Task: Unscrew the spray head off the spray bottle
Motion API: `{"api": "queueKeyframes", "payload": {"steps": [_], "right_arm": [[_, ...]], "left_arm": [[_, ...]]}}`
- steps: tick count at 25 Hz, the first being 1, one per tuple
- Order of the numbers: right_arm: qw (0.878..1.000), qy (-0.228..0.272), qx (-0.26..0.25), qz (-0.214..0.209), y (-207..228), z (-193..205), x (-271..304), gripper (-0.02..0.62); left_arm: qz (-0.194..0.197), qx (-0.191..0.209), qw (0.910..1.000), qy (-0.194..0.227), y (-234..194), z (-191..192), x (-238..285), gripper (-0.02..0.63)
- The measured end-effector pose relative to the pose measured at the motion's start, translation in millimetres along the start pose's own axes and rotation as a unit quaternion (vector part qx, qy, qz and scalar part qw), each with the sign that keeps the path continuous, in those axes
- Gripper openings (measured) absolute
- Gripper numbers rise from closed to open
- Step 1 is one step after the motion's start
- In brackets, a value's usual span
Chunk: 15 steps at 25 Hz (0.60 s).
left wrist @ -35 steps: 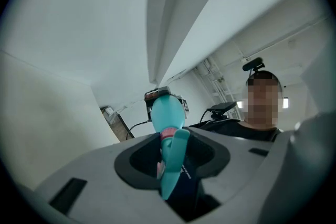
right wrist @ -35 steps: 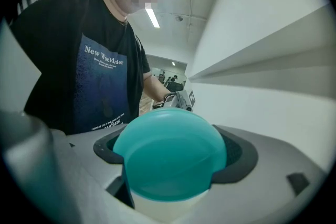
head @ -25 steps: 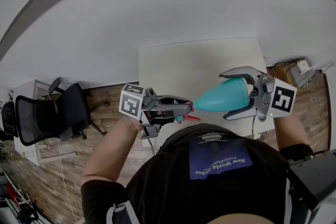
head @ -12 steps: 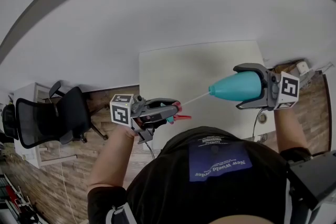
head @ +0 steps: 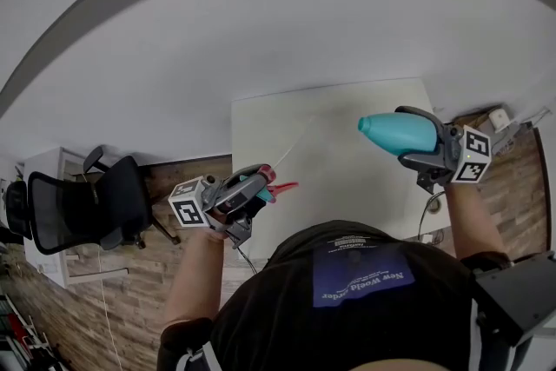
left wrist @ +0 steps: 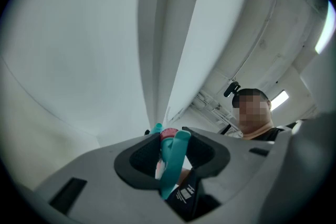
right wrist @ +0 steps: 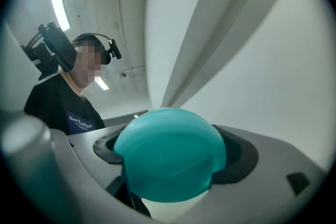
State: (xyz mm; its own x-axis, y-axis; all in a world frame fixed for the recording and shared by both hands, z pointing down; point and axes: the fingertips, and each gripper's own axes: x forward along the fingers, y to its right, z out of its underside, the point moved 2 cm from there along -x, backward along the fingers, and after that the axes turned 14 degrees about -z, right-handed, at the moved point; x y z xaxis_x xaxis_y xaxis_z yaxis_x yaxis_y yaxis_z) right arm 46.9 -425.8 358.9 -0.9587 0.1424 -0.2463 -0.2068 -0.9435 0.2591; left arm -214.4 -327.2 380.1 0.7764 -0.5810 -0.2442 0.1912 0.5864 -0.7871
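Note:
The teal spray bottle (head: 398, 133) lies sideways in my right gripper (head: 407, 135), which is shut on its body; its open neck points left. In the right gripper view the bottle's rounded teal body (right wrist: 170, 160) fills the gap between the jaws. My left gripper (head: 257, 185) is shut on the teal spray head (head: 268, 184) with its red trigger, down at the left. The head is apart from the bottle. Its thin clear dip tube (head: 295, 145) slants up to the right, free of the neck. In the left gripper view the spray head (left wrist: 172, 157) stands clamped between the black pads.
A white table (head: 347, 187) lies below both grippers. A black office chair (head: 78, 200) stands on the wooden floor at the left, beside a white cabinet (head: 52, 169). A cable (head: 426, 217) hangs at the table's right edge.
The grippers have drawn apart: the left one went left and down with the spray head, the right one right and up with the bottle. The dip tube has come out of the neck.

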Motion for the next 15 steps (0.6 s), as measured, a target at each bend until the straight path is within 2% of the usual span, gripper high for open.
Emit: {"api": "queueKeyframes", "payload": {"steps": [7,12,15], "right_arm": [[0.993,0.061,0.083,0.056,35,5,-2,0.435],[0.987,0.095,0.109,0.066,32,11,-3,0.436],[0.985,0.108,0.116,0.074,33,12,-6,0.436]], "left_arm": [[-0.036,0.045,0.9930,0.104,-13,-30,9,0.137],[-0.053,0.079,0.9835,0.153,-8,-36,5,0.135],[-0.061,0.081,0.9788,0.178,-9,-38,5,0.135]]}}
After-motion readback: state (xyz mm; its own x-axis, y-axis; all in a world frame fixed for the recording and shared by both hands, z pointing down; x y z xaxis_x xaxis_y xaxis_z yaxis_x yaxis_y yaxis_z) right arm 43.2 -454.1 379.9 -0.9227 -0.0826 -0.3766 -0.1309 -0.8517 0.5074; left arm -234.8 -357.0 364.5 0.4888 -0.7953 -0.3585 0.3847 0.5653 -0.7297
